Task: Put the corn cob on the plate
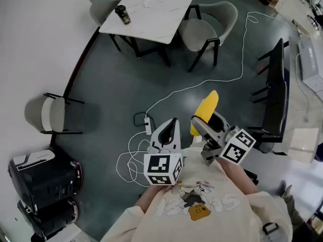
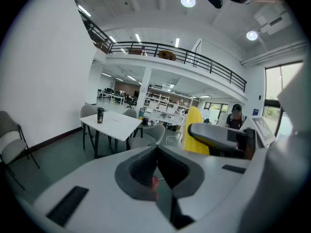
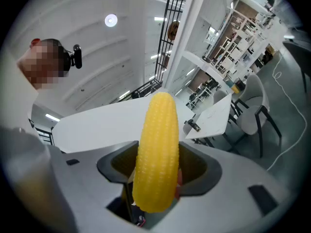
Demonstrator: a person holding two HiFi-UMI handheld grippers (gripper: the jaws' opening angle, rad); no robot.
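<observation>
My right hand-held gripper (image 3: 156,176) clamps the corn cob (image 3: 156,149) near its base, in the air above the floor (image 1: 126,84) and well apart from the counter (image 1: 151,19), so it may pivot loose if I swing, and my left hand-held gripper (image 2: 158,153) is closed, empty.

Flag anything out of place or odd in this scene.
A white cable snakes loose across the floor in loops, a likely trip hazard. The corn cob is gripped in the right hand-held gripper; nothing else stands out.
</observation>
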